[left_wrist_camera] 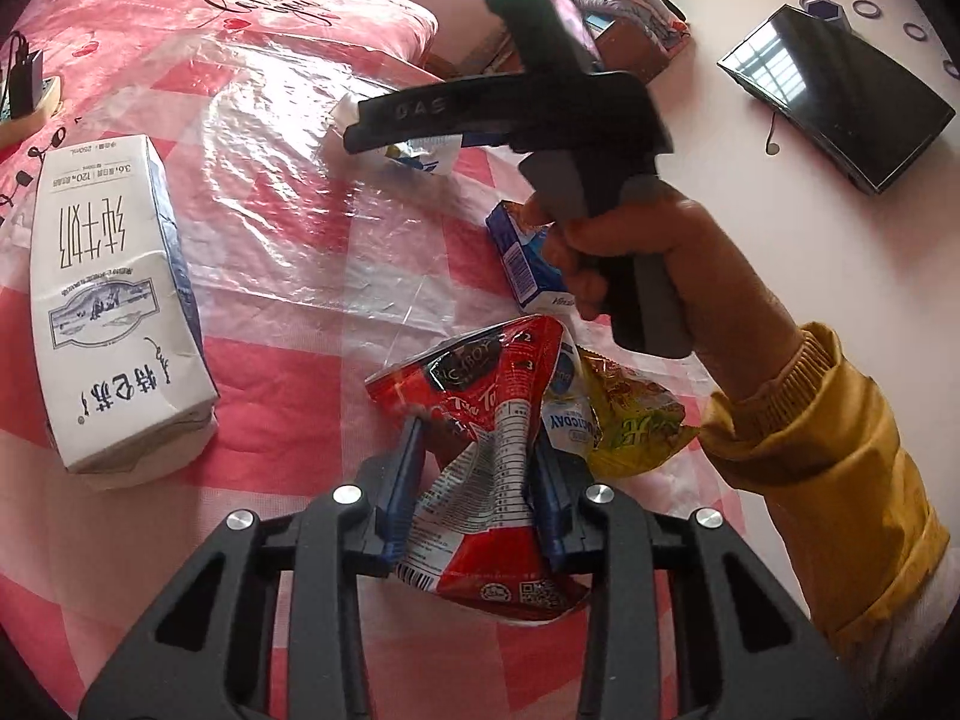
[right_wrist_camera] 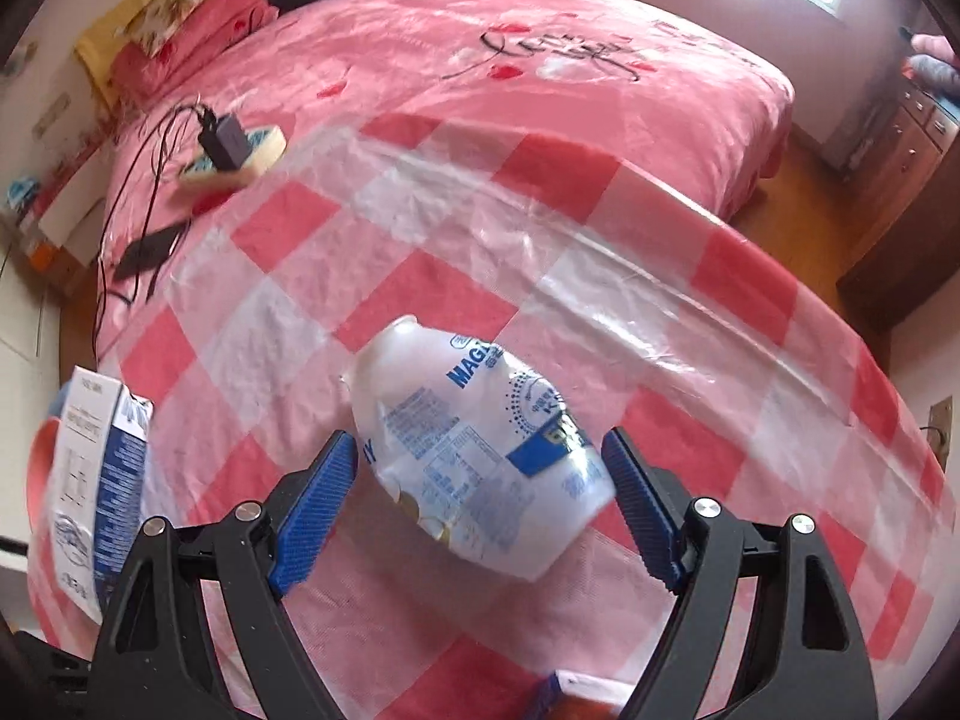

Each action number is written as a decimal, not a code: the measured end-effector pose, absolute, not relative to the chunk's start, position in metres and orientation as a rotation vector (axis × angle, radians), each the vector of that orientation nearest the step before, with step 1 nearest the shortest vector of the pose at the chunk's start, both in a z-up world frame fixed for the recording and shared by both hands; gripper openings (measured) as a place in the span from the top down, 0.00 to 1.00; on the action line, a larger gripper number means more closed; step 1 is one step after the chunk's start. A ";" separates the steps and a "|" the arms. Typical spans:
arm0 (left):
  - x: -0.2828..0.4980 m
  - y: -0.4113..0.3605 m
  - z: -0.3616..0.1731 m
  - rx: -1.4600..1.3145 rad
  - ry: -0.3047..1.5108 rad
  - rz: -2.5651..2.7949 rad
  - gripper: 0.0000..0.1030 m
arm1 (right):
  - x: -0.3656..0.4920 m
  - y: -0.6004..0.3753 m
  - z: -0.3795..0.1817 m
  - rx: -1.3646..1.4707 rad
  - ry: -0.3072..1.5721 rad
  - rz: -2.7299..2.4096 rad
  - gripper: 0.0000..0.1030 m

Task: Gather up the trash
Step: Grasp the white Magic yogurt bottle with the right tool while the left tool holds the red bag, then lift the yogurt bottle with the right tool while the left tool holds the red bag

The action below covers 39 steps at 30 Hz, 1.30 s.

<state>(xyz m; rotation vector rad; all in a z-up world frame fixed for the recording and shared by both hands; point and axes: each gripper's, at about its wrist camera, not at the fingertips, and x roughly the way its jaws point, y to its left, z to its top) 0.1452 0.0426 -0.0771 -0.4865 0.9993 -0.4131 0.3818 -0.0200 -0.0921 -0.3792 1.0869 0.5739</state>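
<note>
Between my left fingers (left_wrist_camera: 414,480) sits a crumpled red snack wrapper (left_wrist_camera: 480,450), pinched at its creased middle; it is thin foil film, nearly weightless and slick, so I judge it wants a hold on the bunched folds, not a flat edge that would slide out. A yellow wrapper (left_wrist_camera: 630,420) lies touching it on the right, just as flimsy. My right fingers (right_wrist_camera: 324,498) stand wide apart around a white plastic yogurt bottle (right_wrist_camera: 480,450) lying tilted on the bed (right_wrist_camera: 540,60), touching neither side yet. It looks empty, light and springy, with a glossy label that could slip, so I would close across the broad belly and not the narrow neck. From the left view, my right hand (left_wrist_camera: 618,246) grips its handle above a small blue carton (left_wrist_camera: 522,258), wrist bent downward, yellow sleeve (left_wrist_camera: 828,450) trailing back. A tall white milk carton (left_wrist_camera: 114,300) lies flat well apart to the left: stiff card, best taken across its narrow sides.
</note>
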 end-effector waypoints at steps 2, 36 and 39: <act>0.145 0.044 -0.077 -0.482 0.998 -0.418 0.66 | 0.379 -0.019 -0.093 -0.396 1.067 0.570 0.20; 0.095 0.064 -0.071 -0.461 0.966 -0.377 0.66 | 0.228 -0.097 -0.034 -0.093 0.922 0.475 0.27; 0.089 0.069 -0.070 -0.458 0.962 -0.368 0.66 | 0.208 -0.101 -0.030 -0.056 0.910 0.486 0.27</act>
